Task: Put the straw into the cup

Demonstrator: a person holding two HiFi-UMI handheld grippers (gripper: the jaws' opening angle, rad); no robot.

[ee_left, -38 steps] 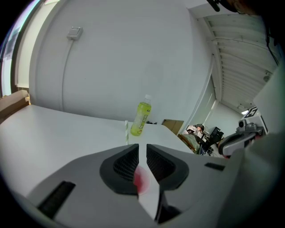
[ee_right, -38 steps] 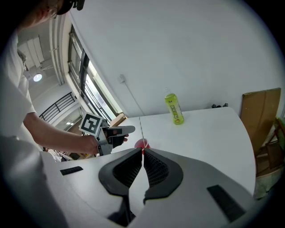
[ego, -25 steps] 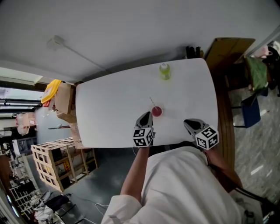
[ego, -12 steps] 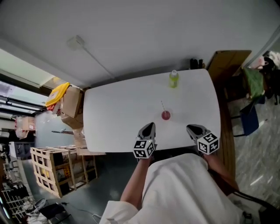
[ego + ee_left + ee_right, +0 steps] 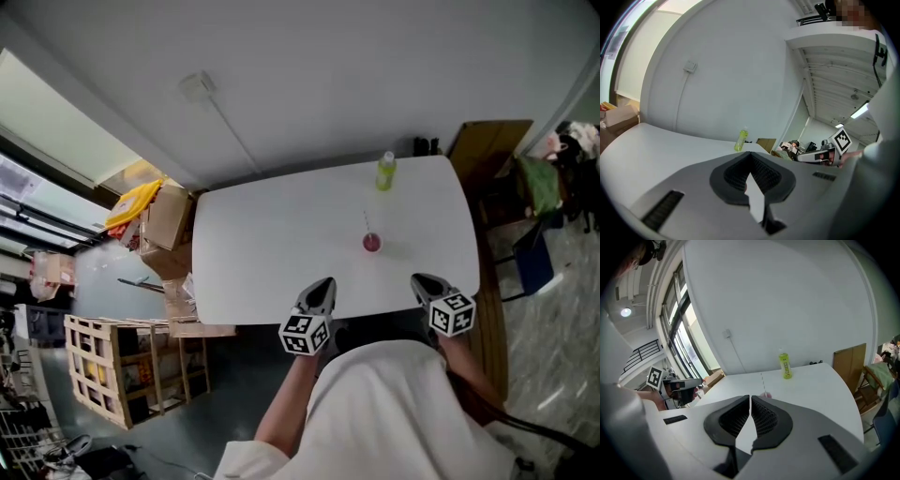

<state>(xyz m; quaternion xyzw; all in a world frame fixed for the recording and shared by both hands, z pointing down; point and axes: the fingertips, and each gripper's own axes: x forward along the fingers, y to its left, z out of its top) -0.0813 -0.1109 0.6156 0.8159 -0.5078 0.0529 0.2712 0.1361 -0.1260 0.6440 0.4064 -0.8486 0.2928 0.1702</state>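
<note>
A small pink cup [image 5: 372,243] stands on the white table [image 5: 272,244], right of centre, with a thin straw [image 5: 367,221] upright in it. The right gripper view shows the cup [image 5: 767,395] and straw [image 5: 762,380] just beyond the jaws. My left gripper [image 5: 324,282] hovers at the table's near edge, below and left of the cup, shut on nothing. The right gripper [image 5: 420,279] sits at the near edge to the cup's right, also shut and empty. In the left gripper view the left gripper [image 5: 750,154] hides the cup.
A green bottle [image 5: 386,172] stands at the table's far edge behind the cup. Cardboard boxes [image 5: 167,225] and a wooden crate [image 5: 108,361] lie left of the table. A brown board [image 5: 487,141] and a chair [image 5: 534,253] are on the right.
Both grippers have drawn back from the cup toward the table's near edge. The head view has shifted, so the table sits further up-right. The straw stays in the cup.
</note>
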